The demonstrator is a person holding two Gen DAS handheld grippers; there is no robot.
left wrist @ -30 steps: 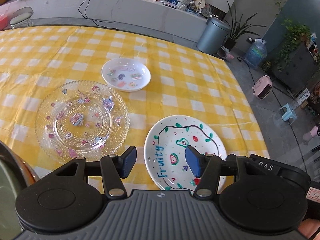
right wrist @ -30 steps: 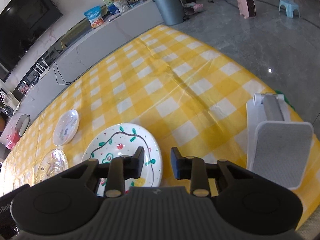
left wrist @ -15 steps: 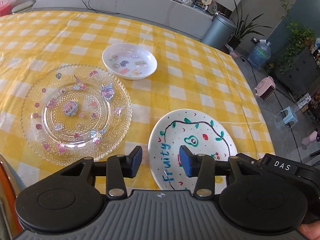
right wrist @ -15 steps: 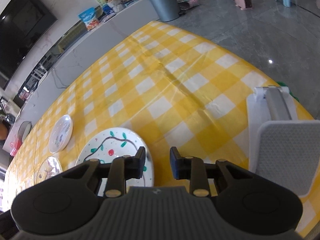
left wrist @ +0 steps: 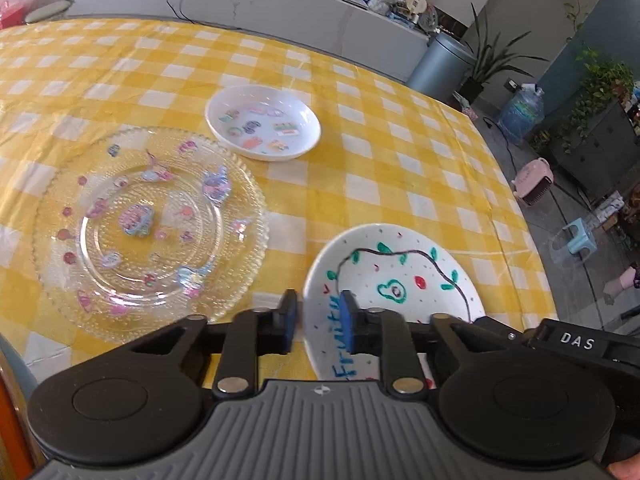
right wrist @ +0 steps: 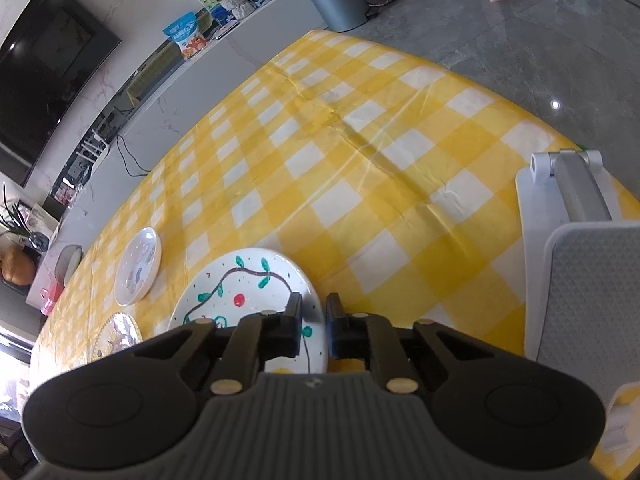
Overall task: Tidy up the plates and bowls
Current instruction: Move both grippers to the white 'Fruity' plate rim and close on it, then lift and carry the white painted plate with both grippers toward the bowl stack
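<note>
We look down on a table under a yellow-and-white checked cloth (left wrist: 360,184), its far edge curving along a grey counter and its right edge dropping to a grey tiled floor (right wrist: 520,40). The broadest bare stretch of cloth lies beyond and to the right of the dishes, running out to that right edge. A clear glass plate (left wrist: 148,228) with pink and blue stickers sits on the left, its beaded rim close to the near table edge. Just right of it lies the painted white plate (left wrist: 396,280), lettered "Fruity", a narrow strip of cloth between the two rims. Farther back, apart from both, rests a small white bowl (left wrist: 263,122) with stickers inside. From the right wrist view a white and grey stand (right wrist: 580,260) occupies the table's right corner, well clear of the plates.

Our left gripper (left wrist: 318,322) has just been closing; its blue pads straddle the painted plate's left rim, and a thin gap still shows on each side. Our right gripper (right wrist: 314,326) has likewise been narrowing, its jaws astride the same plate's right rim; we cannot tell whether they press it.
</note>
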